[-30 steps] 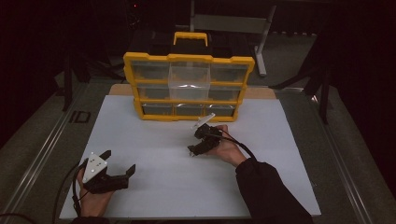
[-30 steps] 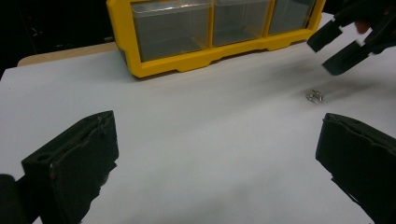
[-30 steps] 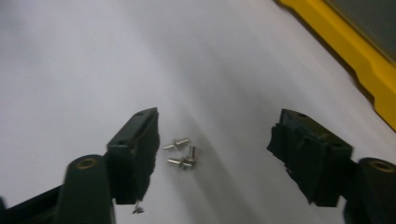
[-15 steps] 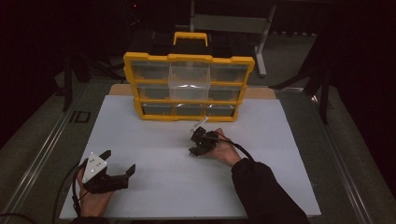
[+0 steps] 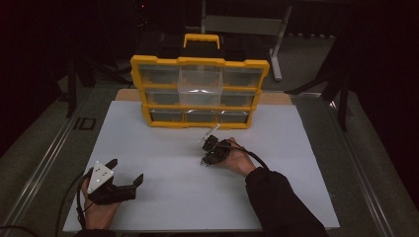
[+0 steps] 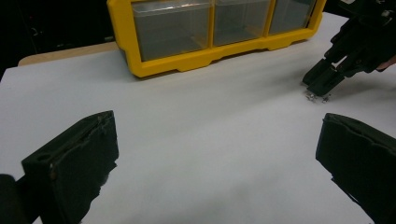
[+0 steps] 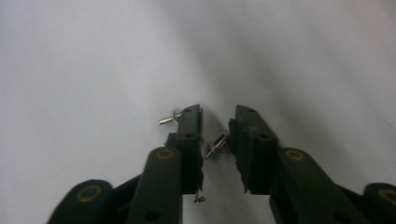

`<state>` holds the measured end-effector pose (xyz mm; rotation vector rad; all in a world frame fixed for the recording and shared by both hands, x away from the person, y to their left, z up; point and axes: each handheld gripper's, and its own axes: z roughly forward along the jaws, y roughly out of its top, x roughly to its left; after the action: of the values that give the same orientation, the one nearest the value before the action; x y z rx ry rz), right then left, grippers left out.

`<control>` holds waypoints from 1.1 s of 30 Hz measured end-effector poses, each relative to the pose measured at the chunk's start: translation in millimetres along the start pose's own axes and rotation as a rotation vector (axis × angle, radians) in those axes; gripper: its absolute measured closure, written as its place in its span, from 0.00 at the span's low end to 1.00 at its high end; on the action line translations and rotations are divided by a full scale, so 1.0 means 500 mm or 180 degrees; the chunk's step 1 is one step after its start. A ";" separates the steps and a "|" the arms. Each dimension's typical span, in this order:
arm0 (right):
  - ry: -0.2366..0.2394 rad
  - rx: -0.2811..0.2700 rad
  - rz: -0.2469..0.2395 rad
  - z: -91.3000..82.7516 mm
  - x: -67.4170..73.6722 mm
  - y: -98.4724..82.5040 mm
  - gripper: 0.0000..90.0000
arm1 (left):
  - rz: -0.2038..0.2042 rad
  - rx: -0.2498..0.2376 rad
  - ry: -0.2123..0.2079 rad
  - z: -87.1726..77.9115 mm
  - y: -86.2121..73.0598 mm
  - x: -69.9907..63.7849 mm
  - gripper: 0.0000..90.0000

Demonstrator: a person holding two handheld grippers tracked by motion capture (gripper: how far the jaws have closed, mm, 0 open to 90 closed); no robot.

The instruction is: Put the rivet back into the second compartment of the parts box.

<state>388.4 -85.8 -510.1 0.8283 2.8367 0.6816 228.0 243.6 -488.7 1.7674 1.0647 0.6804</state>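
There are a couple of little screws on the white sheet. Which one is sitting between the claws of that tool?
The screw lying in the gap between the right gripper's nearly closed jaws. The other screw lies outside, against the left jaw's outer side.

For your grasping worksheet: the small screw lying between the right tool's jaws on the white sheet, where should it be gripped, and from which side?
Grip the screw across its thin shank, coming straight down from above. It lies flat on the white sheet, so only its sides are free. The right tool has just been closing, its jaws already either side of it, not yet pressing. A second screw lies outside the left jaw.
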 end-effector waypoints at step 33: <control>-0.0007 0.0137 -0.0120 -0.023 0.002 -0.001 0.92 | 0.0010 0.0006 -0.0016 0.000 0.000 0.000 0.00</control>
<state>384.9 -90.0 -500.2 0.7791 2.8669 0.6166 228.0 243.4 -488.9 1.7717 1.0596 0.6768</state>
